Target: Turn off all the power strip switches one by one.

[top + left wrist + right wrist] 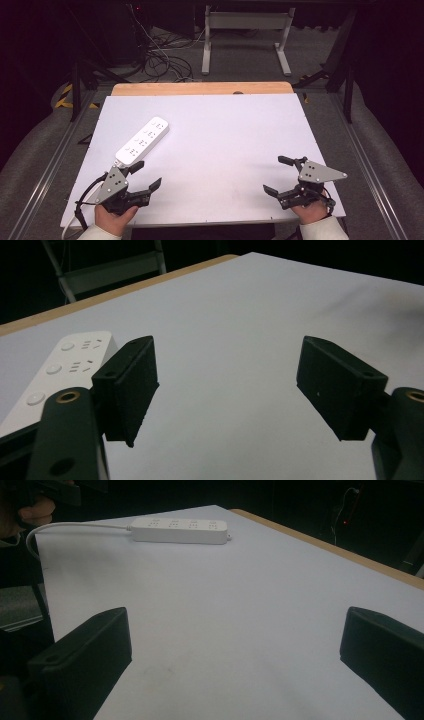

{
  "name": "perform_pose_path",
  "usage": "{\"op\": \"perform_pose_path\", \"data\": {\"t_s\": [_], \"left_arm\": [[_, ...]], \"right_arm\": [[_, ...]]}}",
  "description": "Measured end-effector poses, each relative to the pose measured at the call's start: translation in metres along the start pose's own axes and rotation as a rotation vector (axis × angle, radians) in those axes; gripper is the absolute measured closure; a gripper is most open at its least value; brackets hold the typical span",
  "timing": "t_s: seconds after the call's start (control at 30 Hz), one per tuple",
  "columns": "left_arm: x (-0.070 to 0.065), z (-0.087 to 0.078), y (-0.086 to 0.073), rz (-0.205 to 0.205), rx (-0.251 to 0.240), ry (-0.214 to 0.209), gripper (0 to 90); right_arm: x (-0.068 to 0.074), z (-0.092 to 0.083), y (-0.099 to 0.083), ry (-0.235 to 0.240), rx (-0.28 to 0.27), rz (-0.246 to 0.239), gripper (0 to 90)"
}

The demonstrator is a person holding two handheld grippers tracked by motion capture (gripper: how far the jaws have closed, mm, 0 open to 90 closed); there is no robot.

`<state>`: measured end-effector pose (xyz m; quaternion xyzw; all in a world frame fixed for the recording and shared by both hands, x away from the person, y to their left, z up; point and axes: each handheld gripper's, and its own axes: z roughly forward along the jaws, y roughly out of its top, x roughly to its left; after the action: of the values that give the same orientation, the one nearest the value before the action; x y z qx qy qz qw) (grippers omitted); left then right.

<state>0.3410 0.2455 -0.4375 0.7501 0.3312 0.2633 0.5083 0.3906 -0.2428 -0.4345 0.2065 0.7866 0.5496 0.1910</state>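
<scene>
Power strip (142, 139) lies flat on the counter's (225, 135) left half, untouched. Left gripper (142, 175) sits just near of its cord end, jaws wide, nothing between. Right gripper (280, 175) rests well apart at near right, jaws wide, empty. Judged: no grasp yet; all handling remains.

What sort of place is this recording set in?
Probably a lab or recording workshop: a white-topped table ringed by dark curtains, loose cables on the floor behind it, and a white power strip on the table.

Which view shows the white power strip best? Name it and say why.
The high view: the whole power strip lies unobstructed on the table. The right gripper view shows it whole but distant; the left gripper view shows one end, partly behind a jaw.
</scene>
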Motion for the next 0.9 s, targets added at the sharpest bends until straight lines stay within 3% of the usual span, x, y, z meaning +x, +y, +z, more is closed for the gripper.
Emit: {"op": "perform_pose_path", "data": {"t_s": [0.07, 0.17, 0.4, 0.5, 0.73, 0.9], "left_arm": [[0.000, -0.001, 0.000, 0.035, 0.003, -0.007, 28.7], [-0.003, -0.001, 0.000, 0.096, 0.000, 0.030, 29.3], [-0.004, -0.001, 0.002, 0.066, 0.011, 0.036, 27.1], [-0.004, -0.002, 0.004, 0.035, 0.029, 0.011, 29.2], [-0.004, -0.002, 0.007, 0.079, 0.040, 0.025, 30.0], [0.001, -0.006, 0.011, 0.057, 0.019, 0.024, 30.7]], "right_arm": [[0.001, 0.000, 0.000, 0.002, 0.004, -0.001, 1.9], [0.003, 0.001, 0.001, 0.003, 0.005, -0.018, 2.0], [0.003, 0.001, 0.000, 0.009, -0.003, -0.019, 2.8], [0.004, 0.001, 0.000, 0.012, 0.011, -0.020, 5.7], [0.005, -0.001, 0.000, 0.011, 0.006, -0.018, 9.5], [0.005, -0.001, 0.000, 0.017, 0.008, -0.025, 11.7]]}}
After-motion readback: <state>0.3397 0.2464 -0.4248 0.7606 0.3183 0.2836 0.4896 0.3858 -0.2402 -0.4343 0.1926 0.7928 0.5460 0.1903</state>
